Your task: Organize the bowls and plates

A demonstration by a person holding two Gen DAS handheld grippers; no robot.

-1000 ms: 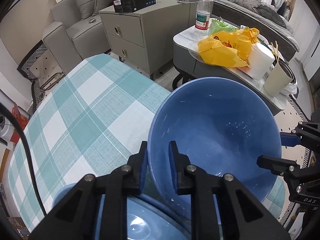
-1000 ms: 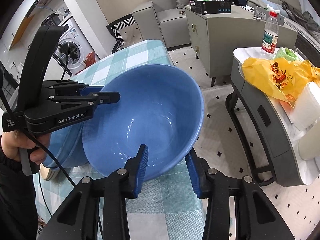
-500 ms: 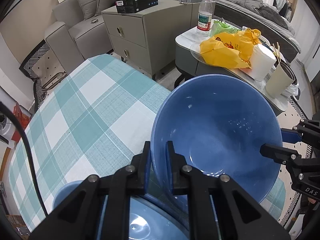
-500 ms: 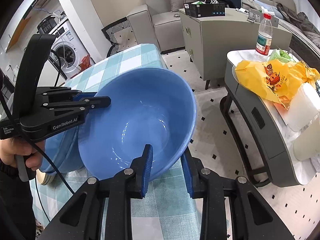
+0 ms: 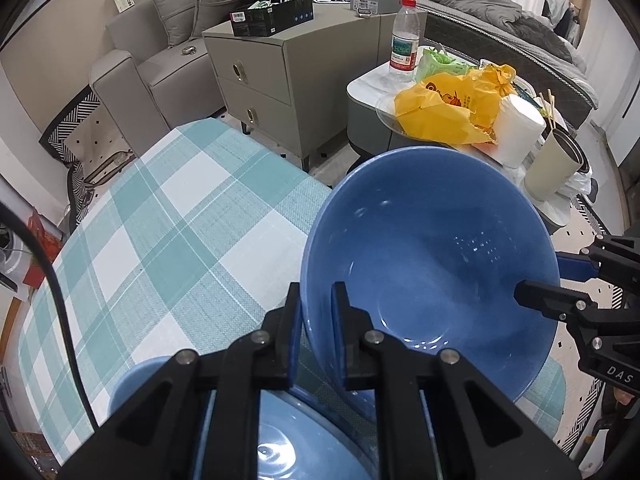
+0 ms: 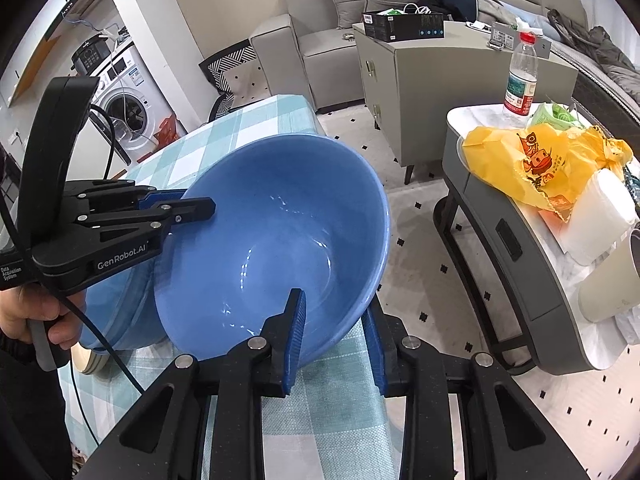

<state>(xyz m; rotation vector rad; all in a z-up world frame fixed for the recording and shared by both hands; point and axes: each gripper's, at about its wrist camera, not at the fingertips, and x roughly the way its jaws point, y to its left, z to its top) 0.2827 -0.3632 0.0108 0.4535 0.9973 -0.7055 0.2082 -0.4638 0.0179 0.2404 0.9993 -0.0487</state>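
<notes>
Blue glazed ceramic fills both views: a large blue bowl [image 5: 432, 264] is held tilted above the desk [image 5: 168, 216], which wears a teal-and-white checked cloth. The left gripper [image 5: 316, 312] has its jaws clamped on the bowl's near rim, one finger inside the wall and one outside, after closing down onto it just now. The right gripper [image 6: 336, 320] grips the opposite rim in the same way, one blue pad inside the bowl and the other under its outer wall; its jaws have also just been closing, with the rim between them.

Just below the left jaws lies a second blue bowl [image 5: 280, 440], its hollow facing up, and the held bowl's lower edge overlaps it. From the right wrist view this lower bowl [image 6: 116, 304] shows beside the left gripper [image 6: 192, 208], behind the tilted one. A person's hand [image 6: 36, 316] holds the left gripper's handle.

Beyond the jaws, off the desk, a side table [image 5: 368, 84] carries a yellow plastic bag [image 5: 448, 108], a water bottle [image 5: 405, 40] and a white paper roll [image 5: 518, 130].
</notes>
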